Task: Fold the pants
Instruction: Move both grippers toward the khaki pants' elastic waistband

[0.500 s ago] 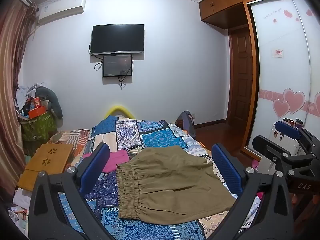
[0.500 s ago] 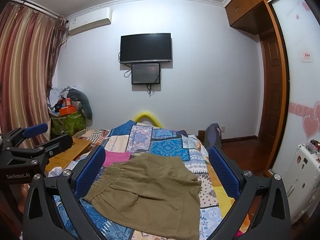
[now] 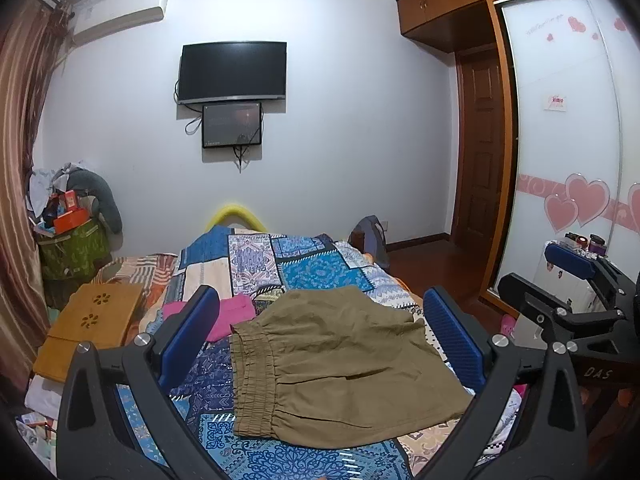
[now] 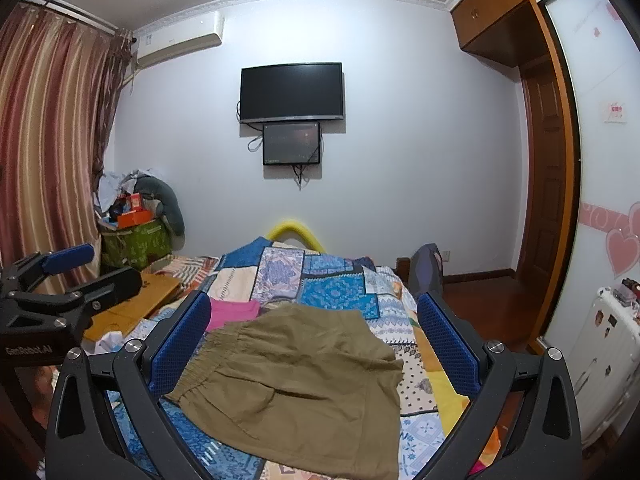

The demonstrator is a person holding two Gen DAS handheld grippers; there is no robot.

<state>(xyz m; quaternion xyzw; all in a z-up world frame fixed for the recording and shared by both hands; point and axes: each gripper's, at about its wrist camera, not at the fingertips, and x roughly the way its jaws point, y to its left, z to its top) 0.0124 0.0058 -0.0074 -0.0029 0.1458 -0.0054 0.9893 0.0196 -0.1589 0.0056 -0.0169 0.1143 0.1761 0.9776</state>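
Note:
Olive-brown shorts (image 3: 336, 364) lie spread flat on the patchwork bedspread (image 3: 308, 268), elastic waistband to the left, legs to the right. They also show in the right wrist view (image 4: 296, 384). My left gripper (image 3: 320, 340) is open and empty, held above the near side of the shorts. My right gripper (image 4: 316, 344) is open and empty, also above the shorts. The right gripper appears at the right edge of the left wrist view (image 3: 576, 280), and the left gripper at the left edge of the right wrist view (image 4: 64, 280).
A pink garment (image 3: 228, 316) lies beside the waistband. A wooden lap desk (image 3: 92, 324) sits on the bed's left side. A green box with clutter (image 3: 72, 248) stands by the curtain. A wardrobe (image 3: 572, 160) and a white suitcase (image 4: 600, 364) stand at the right.

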